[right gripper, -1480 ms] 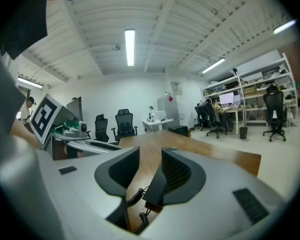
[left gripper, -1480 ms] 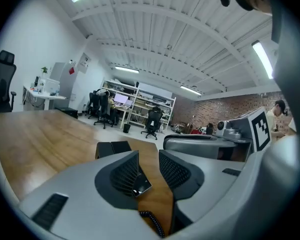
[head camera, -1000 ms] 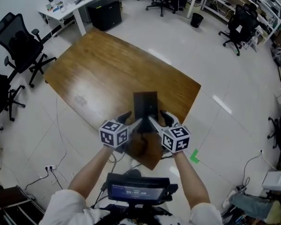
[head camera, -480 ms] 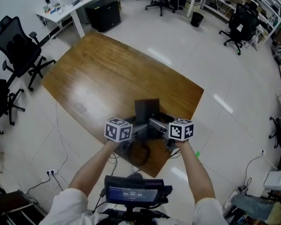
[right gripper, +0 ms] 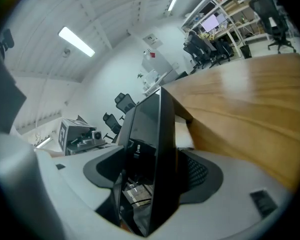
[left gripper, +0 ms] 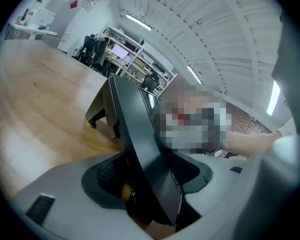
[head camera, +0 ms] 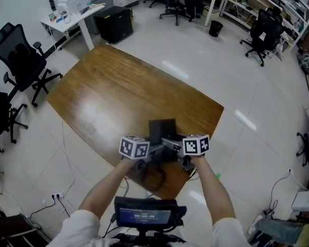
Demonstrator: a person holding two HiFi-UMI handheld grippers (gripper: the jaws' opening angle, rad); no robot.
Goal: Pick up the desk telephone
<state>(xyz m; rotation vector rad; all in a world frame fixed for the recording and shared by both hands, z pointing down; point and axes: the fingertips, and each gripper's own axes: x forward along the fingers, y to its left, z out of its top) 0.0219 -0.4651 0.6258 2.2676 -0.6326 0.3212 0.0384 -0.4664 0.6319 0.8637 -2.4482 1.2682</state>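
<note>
The black desk telephone [head camera: 162,129] stands tilted on the wooden table [head camera: 118,86], near its closest corner. My left gripper [head camera: 153,151] reaches in from the left and straddles one edge of the phone [left gripper: 135,129]. Its jaws are closing, and a gap still shows on each side of the panel. My right gripper [head camera: 173,146] straddles the opposite edge of the telephone [right gripper: 152,134] from the right. Its jaws stand wide, with the pads clear of the panel. Most of the phone's face is hidden behind the two marker cubes.
The phone sits close to the table's near edge [head camera: 159,187]. Black office chairs [head camera: 18,55] stand at the left. A white desk with a printer [head camera: 72,4] and a black cabinet [head camera: 115,15] are beyond the table. More chairs [head camera: 262,27] are at the far right.
Both grippers have come down toward the table with the phone between them, and their cubes have rolled. The jaws stand wider around the phone than a second ago.
</note>
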